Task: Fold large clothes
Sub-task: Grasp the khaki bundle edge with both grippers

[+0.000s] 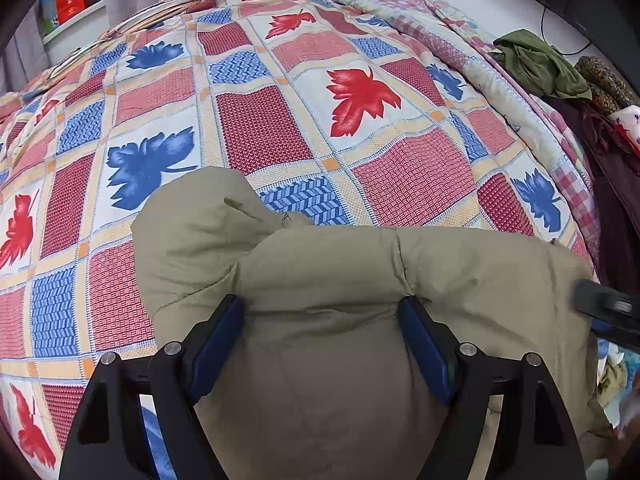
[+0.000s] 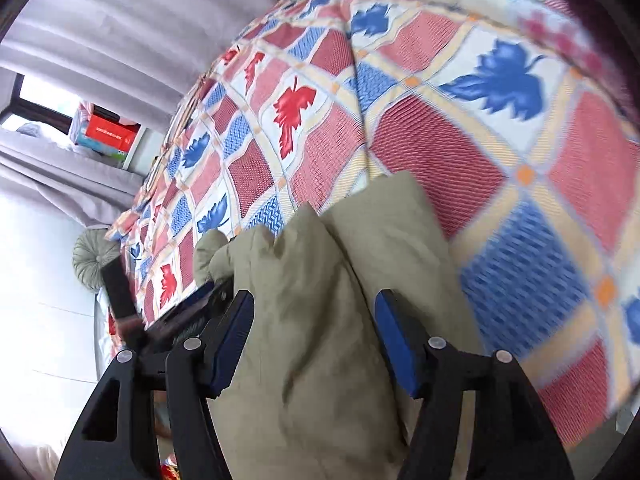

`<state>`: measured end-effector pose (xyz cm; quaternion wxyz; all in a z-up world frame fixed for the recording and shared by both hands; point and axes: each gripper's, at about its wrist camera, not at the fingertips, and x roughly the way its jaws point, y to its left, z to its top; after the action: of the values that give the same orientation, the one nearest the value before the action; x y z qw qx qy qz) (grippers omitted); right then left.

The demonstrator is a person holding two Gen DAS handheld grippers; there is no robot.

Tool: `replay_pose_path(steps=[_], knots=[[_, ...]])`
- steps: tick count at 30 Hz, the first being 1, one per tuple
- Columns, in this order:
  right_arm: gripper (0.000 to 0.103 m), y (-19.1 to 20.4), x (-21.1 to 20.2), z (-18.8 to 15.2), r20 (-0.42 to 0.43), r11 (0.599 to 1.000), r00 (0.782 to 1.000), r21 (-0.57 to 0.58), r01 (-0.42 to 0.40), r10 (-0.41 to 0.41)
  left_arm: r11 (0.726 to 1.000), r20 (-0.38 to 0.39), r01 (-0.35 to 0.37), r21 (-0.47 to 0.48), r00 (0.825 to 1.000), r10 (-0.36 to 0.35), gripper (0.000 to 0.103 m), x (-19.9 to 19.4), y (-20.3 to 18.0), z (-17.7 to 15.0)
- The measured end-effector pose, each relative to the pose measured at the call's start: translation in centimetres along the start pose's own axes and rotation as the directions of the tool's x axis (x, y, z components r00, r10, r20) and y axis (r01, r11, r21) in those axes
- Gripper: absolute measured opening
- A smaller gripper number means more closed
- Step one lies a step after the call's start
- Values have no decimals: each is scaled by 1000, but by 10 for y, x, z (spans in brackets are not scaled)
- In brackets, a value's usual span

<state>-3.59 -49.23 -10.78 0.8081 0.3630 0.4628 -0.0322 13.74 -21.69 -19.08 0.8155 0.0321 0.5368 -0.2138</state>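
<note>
On the leaf-print quilt, a khaki padded jacket lies bunched near the edge. I hold my left gripper and right gripper spread, astride it, clamping nothing. Puffy, soft, probably light; seams look grippable.

both wrist views look steeply down, close over the khaki padded jacket on the leaf-patterned bedspread; the right view is rolled, blurred. both share jacket and bedspread.

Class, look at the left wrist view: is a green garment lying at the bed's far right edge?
Yes, a crumpled green garment lies there.
</note>
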Motion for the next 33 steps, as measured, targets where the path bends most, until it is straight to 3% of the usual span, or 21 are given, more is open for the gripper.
replay_pose_path(steps=[1, 3, 8, 10, 15, 26, 30, 33], knots=[[53, 3, 14, 5, -14, 1000, 1000, 0, 9, -9, 1000, -1, -6, 0, 1000, 6, 80, -1, -1, 0], [14, 11, 32, 12, -31, 998, 998, -37, 57, -59, 1000, 2, -11, 9, 1000, 11, 80, -4, -6, -2], [8, 4, 42, -3, -18, 948, 962, -177, 265, -272, 998, 19, -43, 52, 999, 42, 80, -1, -26, -7], [5, -12, 48, -7, -39, 947, 959, -172, 271, -282, 997, 15, -58, 56, 998, 57, 80, 2, -27, -7], [5, -31, 58, -7, -68, 972, 972, -92, 216, -223, 998, -18, -41, 49, 999, 41, 80, -6, -17, -6], [12, -8, 31, -13, -69, 967, 971, -124, 221, -230, 1000, -88, -12, -6, 996, 11, 81, -50, 15, -26], [43, -2, 12, -20, -46, 963, 968, -127, 239, -247, 1000, -100, -11, -10, 995, 10, 81, -57, 20, -31], [46, 1, -1, -21, -31, 959, 966, -132, 251, -258, 1000, -100, -19, -20, 995, 17, 93, -59, 25, -35]])
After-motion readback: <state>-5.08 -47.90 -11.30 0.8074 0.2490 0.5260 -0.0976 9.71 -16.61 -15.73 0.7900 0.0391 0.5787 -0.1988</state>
